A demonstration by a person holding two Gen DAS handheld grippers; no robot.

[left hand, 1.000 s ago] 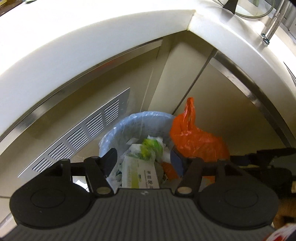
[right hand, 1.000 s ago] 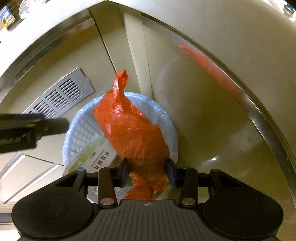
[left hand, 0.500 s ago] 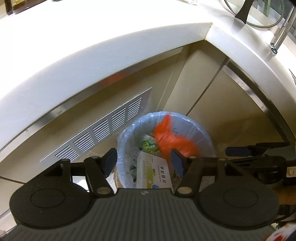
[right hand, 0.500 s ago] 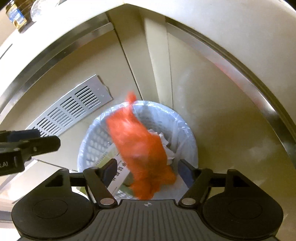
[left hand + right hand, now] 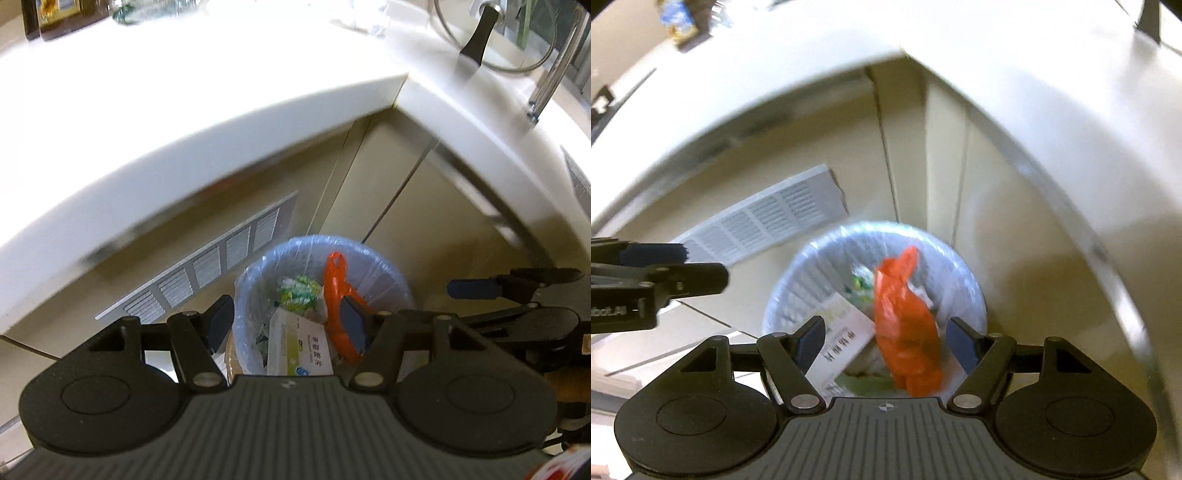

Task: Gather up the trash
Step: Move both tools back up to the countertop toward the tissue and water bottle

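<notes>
A round bin (image 5: 255, 269) (image 5: 798, 280) lined with clear plastic stands on the floor in the corner under the counter. Inside lie an orange plastic bag (image 5: 334, 288) (image 5: 905, 325), a white and green box (image 5: 299, 343) (image 5: 846, 332) and a green wrapper (image 5: 297, 291). My left gripper (image 5: 286, 319) hangs open above the bin with nothing between its fingers. My right gripper (image 5: 886, 334) is also open above the bin, well clear of the bag lying below it. Each gripper shows at the edge of the other's view, the right fingers (image 5: 476, 288) and the left fingers (image 5: 657, 254).
A white L-shaped counter (image 5: 184, 147) overhangs beige cabinet doors. A slatted vent grille (image 5: 207, 273) (image 5: 764, 221) sits left of the bin. On the counter are a glass pot lid (image 5: 480, 33), a metal tube (image 5: 550, 74) and dark bottles (image 5: 51, 14).
The right gripper opened and the orange bag fell from it into the bin. Both grippers rose, so the bin looks smaller and more counter shows.
</notes>
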